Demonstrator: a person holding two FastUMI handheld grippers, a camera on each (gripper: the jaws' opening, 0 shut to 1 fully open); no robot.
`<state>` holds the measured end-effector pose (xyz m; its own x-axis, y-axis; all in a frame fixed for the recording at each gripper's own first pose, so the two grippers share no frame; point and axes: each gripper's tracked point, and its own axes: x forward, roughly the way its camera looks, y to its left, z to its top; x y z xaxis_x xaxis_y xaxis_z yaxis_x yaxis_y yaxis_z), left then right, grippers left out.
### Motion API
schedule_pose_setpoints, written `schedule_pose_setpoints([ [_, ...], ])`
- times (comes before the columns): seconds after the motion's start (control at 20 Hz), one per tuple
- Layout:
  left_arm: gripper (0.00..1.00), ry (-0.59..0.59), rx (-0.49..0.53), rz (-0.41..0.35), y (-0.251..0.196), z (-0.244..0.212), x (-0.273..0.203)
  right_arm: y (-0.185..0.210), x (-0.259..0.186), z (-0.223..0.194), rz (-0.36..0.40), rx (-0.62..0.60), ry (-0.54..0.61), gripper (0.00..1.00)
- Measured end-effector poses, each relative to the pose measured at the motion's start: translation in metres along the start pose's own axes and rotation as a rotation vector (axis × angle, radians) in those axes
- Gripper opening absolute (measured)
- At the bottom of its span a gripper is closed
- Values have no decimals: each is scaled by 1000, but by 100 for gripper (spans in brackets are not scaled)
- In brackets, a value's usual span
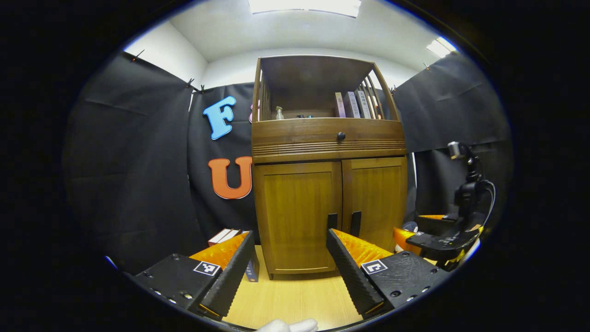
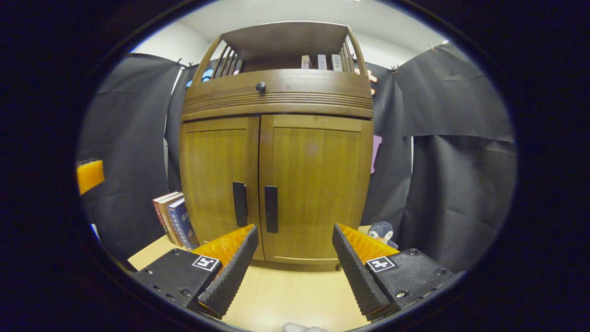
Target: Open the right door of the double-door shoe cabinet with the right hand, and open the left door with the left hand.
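brown wooden cabinet (image 2: 276,152), black handles (image 2: 271,208)

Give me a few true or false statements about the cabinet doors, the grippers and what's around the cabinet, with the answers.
1. Both cabinet doors, the left door and the right door, are shut. True.
2. The right gripper is shut on a door handle. False: it is open and short of the right handle, touching nothing.
3. Books stand on the floor left of the cabinet. True.
4. The left gripper holds the left handle. False: it is open and holds nothing.
5. The drawer above the doors has two knobs. False: it has one knob.
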<state>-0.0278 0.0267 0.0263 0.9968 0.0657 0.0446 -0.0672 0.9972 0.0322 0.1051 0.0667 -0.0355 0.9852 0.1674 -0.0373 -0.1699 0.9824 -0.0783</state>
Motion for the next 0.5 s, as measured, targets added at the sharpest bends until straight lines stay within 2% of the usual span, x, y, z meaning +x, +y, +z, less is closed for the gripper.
schedule_pose_setpoints([
  [0.35,96,2,22,153,13,17,-1,27,100,-7,132,20,44,100],
  [0.5,96,25,17,202,9,16,0,34,139,-9,158,1,57,99],
])
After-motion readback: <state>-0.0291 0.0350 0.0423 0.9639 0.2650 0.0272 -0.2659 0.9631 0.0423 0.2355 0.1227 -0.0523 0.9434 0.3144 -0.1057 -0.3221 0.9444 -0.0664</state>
